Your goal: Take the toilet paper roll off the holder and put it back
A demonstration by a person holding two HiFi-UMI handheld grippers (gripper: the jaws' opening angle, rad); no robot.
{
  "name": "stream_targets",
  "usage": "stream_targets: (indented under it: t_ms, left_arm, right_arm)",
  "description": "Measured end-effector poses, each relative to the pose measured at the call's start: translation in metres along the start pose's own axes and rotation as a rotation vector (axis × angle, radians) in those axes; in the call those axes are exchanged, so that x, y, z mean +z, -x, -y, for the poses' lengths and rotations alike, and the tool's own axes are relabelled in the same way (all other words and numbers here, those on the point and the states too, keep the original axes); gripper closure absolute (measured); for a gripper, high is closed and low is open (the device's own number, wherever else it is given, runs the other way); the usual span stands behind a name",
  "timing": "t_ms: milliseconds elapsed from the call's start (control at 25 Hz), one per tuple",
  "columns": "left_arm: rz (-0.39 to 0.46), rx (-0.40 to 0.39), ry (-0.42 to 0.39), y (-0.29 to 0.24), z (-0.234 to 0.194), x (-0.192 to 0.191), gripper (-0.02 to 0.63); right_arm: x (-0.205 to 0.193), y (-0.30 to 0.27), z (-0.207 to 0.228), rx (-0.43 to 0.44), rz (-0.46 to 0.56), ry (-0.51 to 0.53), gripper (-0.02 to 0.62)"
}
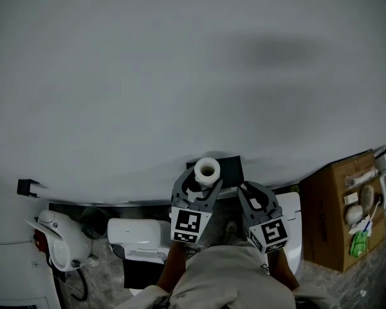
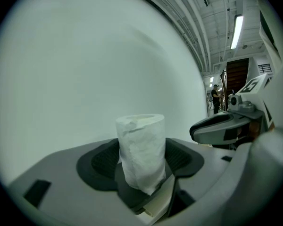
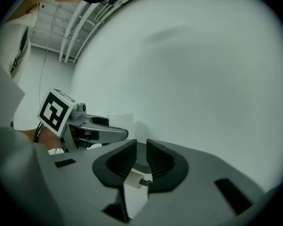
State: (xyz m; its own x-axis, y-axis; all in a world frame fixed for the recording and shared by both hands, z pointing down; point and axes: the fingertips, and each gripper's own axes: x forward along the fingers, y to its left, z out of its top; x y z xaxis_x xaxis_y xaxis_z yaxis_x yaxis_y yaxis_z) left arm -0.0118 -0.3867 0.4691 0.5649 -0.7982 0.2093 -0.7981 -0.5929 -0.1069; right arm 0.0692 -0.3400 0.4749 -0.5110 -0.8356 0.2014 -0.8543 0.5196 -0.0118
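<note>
My left gripper (image 1: 202,184) is clamped on the roll (image 2: 141,147), which stands upright between its jaws, just in front of the black holder (image 1: 230,168) on the wall (image 1: 180,76). My right gripper (image 3: 137,157), just beside it, is pinched to a slit on nothing.

Cardboard box (image 1: 332,212) on tiled floor (image 1: 324,277)
</note>
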Motion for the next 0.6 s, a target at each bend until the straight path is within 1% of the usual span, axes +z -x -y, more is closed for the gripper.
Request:
stream_targets:
  t_ms: [600]
  left_arm:
    - [0.003,-0.011,-0.001,0.0003,-0.0001,0.0012,0.311]
  right_arm:
    - [0.0014,0.0044,-0.0001,-0.02,0.003,0.009,0.535]
